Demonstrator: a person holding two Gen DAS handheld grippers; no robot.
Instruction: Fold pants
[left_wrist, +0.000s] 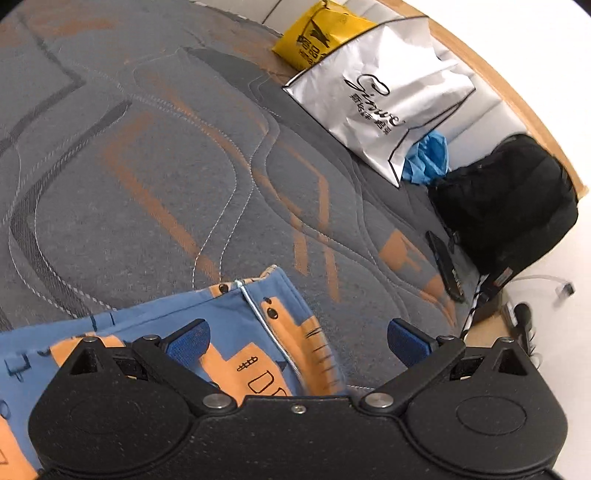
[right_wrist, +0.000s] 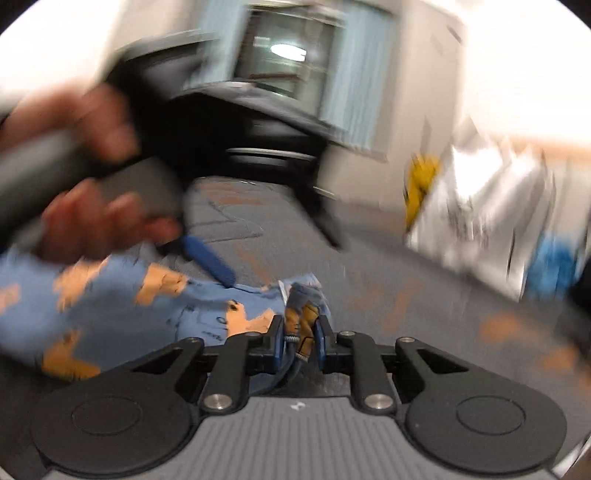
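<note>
The right hand-held gripper (right_wrist: 298, 341) pinches the pants (left_wrist: 236, 332); the left hand-held gripper (left_wrist: 299, 341) gapes, empty; carry the fold evenly across the mattress (left_wrist: 147, 166).

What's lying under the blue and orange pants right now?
The blue and orange patterned pants lie on the grey quilted mattress with orange markings. Anything beneath the fabric itself is covered.

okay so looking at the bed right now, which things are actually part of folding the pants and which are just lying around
Part of the job:
pants, blue with orange print
right gripper, shut on a bunch of the fabric
left gripper, open above the pants

Just lying about:
silver bag
yellow bag
black backpack
blue plastic
dark phone-like object
</note>
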